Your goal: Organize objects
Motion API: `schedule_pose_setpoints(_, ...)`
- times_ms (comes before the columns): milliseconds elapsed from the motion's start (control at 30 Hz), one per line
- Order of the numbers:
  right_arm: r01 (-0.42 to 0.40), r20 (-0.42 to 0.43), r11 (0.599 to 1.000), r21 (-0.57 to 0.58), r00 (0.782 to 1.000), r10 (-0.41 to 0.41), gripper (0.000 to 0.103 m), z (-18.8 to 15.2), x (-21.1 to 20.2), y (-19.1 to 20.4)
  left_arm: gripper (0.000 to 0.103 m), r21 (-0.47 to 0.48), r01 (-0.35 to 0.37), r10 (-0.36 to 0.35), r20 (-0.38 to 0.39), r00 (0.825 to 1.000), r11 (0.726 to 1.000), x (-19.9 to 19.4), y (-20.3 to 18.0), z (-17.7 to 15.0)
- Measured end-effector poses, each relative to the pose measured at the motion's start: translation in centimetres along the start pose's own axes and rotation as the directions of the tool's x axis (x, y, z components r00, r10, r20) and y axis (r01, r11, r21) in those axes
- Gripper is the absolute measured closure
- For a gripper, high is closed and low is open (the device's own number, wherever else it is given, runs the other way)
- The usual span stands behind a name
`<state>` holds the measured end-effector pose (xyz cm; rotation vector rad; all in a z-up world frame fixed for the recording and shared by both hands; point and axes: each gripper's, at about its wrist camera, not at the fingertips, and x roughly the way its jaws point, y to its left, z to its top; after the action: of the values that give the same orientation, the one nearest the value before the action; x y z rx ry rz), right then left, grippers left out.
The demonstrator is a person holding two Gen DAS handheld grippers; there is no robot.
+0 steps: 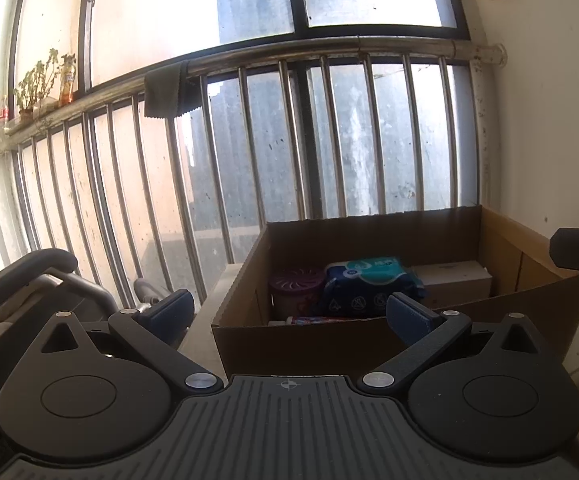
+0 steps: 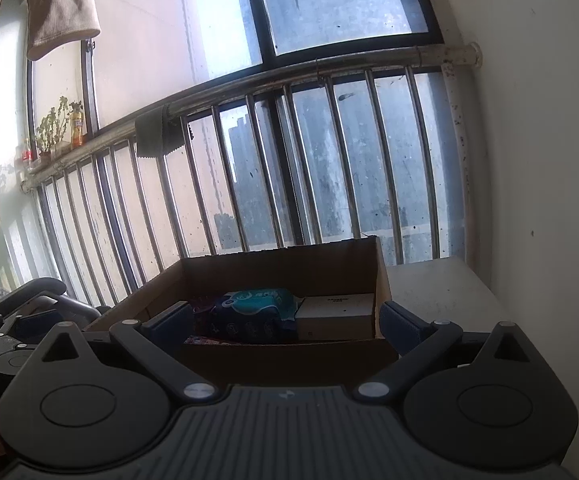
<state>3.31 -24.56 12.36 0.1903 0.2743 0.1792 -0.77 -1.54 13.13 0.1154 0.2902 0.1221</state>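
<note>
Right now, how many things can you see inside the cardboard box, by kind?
Inside the cardboard box:
Round purple container: 1
Blue and teal soft pack: 1
Pale carton: 1
Red and blue item at the near wall, mostly hidden: 1
Total: 4 visible; more may lie hidden below.

A matt brown cardboard box (image 1: 329,340) holds a glossy plastic-wrapped blue pack (image 1: 369,284). Behind it, a dull, spotted metal railing (image 1: 289,52) carries a dark cloth (image 1: 169,92). Gripper bodies look matt black plastic.
</note>
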Motion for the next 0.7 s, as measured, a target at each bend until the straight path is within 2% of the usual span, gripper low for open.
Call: schedule_pose_setpoints(700, -0.01, 0.012, 1.0, -0.021, 1.0, 0.01, 0.0, 0.37, -0.35, 0.64, 0.0, 0.001, 0.001, -0.001, 0.004, 1.0, 1.0, -0.2, 0.24, 0.18)
